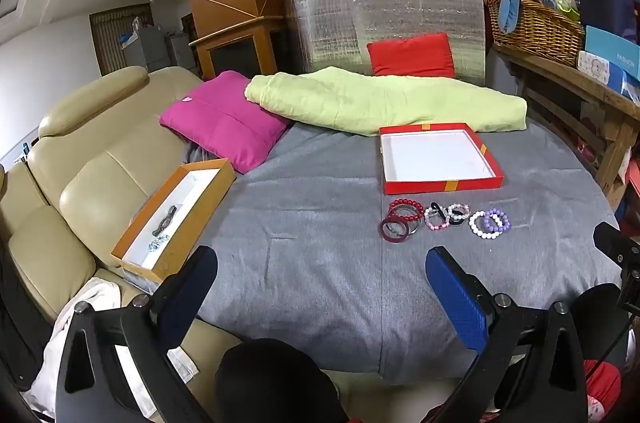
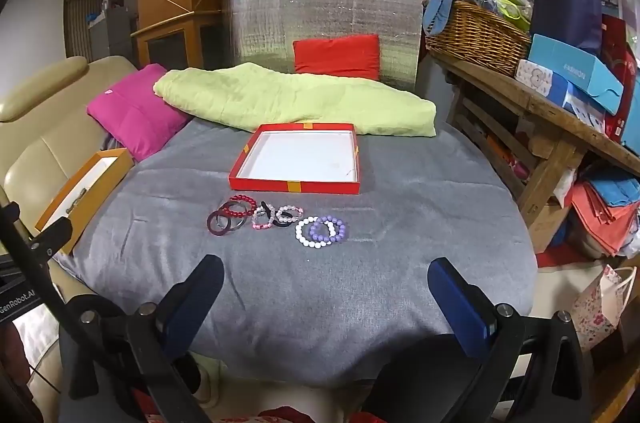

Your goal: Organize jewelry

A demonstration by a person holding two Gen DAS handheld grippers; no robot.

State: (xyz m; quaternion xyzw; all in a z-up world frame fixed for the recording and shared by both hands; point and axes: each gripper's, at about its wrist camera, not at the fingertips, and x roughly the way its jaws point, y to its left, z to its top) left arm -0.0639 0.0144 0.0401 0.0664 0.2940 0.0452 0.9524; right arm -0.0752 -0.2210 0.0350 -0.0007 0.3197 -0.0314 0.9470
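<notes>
Both spread wide, holding nothing: left gripper [image 1: 320,287], right gripper [image 2: 326,289]. Bracelets [image 2: 276,221] bunched on grey cloth [image 2: 400,243] at 12 o'clock, red tray [image 2: 296,159] just beyond; orange box [image 1: 172,215] at 10 o'clock.

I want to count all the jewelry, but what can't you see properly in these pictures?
- Orange box, right wrist view: its near end is hidden behind the black rig, so its contents mostly don't show.
- Small pieces in the orange box, left wrist view: too small to name.
- Bracelet pile, both views: rings overlap, so an exact count is unsure.
- Wicker basket: contents covered by cloth.
</notes>
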